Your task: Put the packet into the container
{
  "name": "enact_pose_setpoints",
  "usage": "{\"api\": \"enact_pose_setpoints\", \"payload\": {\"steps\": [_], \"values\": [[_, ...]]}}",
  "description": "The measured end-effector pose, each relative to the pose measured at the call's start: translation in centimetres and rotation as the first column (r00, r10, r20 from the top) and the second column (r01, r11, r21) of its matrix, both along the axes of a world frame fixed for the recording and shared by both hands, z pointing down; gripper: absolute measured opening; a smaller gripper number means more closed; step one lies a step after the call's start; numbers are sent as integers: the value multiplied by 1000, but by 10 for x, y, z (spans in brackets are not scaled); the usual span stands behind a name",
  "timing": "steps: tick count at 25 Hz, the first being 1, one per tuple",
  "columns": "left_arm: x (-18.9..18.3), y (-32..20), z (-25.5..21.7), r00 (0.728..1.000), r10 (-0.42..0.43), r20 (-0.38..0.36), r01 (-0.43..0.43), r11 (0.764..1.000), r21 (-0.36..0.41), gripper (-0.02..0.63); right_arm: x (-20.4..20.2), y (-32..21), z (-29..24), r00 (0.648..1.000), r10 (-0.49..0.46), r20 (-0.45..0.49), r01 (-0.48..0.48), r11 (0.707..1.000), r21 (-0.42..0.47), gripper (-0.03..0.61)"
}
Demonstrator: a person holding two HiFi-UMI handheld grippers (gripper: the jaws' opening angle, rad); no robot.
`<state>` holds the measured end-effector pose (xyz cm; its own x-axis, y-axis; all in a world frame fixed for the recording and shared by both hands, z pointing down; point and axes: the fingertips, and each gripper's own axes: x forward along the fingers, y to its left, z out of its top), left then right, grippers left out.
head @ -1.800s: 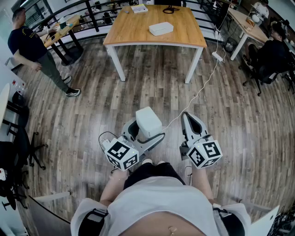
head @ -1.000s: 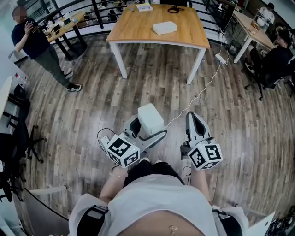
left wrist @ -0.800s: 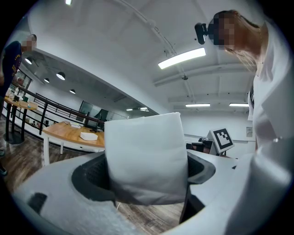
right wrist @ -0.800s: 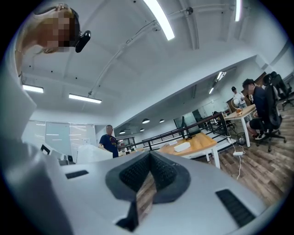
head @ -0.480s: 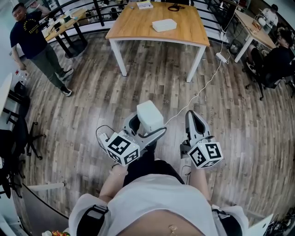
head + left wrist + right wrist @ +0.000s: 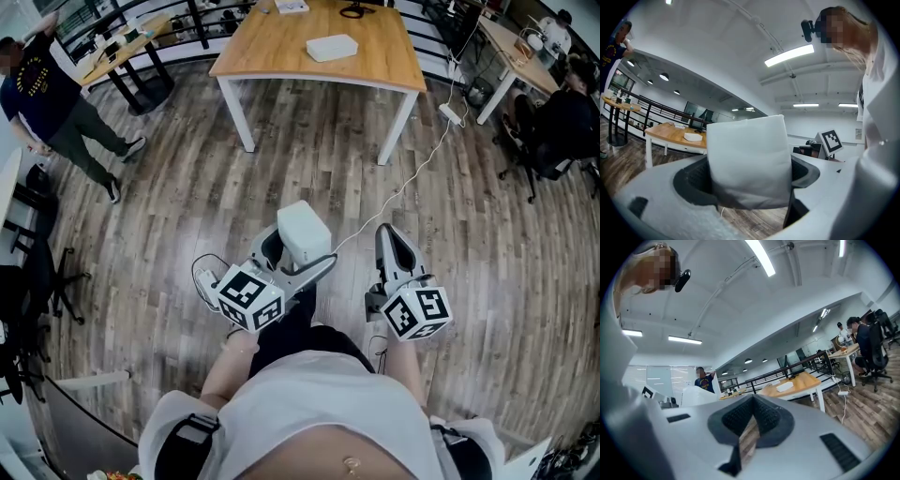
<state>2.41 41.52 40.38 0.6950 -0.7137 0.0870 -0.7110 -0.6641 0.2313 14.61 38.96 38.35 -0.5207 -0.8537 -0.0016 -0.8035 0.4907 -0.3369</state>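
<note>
A white packet point(image 6: 303, 231) stands upright between the jaws of my left gripper point(image 6: 298, 255), which is shut on it at waist height over the wooden floor. In the left gripper view the packet point(image 6: 749, 161) fills the gap between both dark pads. My right gripper point(image 6: 392, 242) is beside it, shut with nothing in it; its pads meet in the right gripper view point(image 6: 751, 416). A flat white container point(image 6: 332, 47) lies on a wooden table point(image 6: 272, 58) far ahead, and it also shows small in both gripper views point(image 6: 693, 137) point(image 6: 784, 386).
A white cable point(image 6: 412, 178) runs across the floor from a power strip point(image 6: 450, 114) toward my feet. A person point(image 6: 47, 94) walks at the far left near a black railing. Another person sits at a desk point(image 6: 562, 112) on the right. Black chairs point(image 6: 37, 281) stand at the left edge.
Both grippers keep the same pose, and the left one still holds the packet. The person at the far left has walked further left and toward the top corner.
</note>
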Motion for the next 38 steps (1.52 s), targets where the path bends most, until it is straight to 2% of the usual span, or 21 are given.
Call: {"api": "enact_pose_setpoints", "payload": {"steps": [10, 24, 38], "values": [[-9, -61, 7, 1000, 17, -8, -17, 1000, -8, 454, -16, -66, 10, 1000, -5, -6, 4, 999, -36, 11], [-41, -182, -5, 999, 43, -12, -43, 999, -7, 454, -54, -187, -4, 1000, 5, -30, -6, 999, -32, 11], [-62, -269, -6, 997, 78, -26, -78, 997, -4, 454, -74, -272, -8, 999, 42, -32, -43, 999, -25, 11]]}}
